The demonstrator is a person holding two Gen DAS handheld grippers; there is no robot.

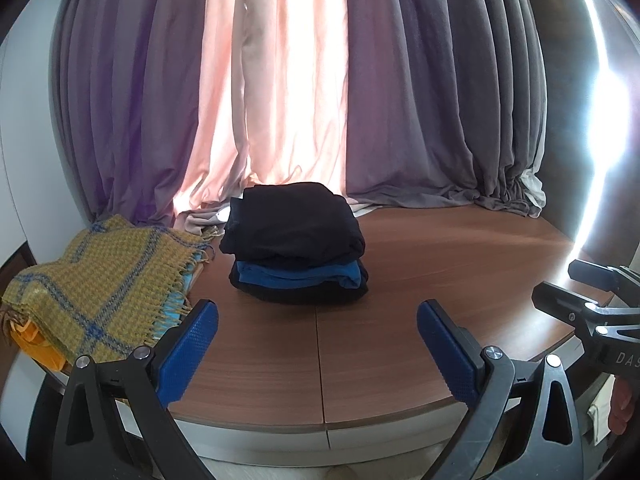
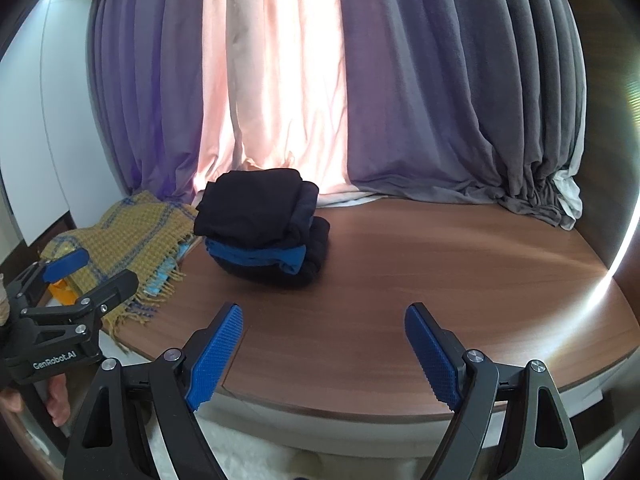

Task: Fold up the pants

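Note:
A stack of folded pants sits on the wooden table, near the curtains; black pairs on top and bottom, a blue pair between. The stack also shows in the right wrist view. My left gripper is open and empty, held back over the table's front edge, short of the stack. My right gripper is open and empty, also over the front edge. Each gripper shows in the other's view, the right one at the right, the left one at the left.
A yellow plaid fringed blanket lies at the table's left, over an orange item. Purple, pink and grey curtains hang behind and pool on the table's back edge. A white wall is at left.

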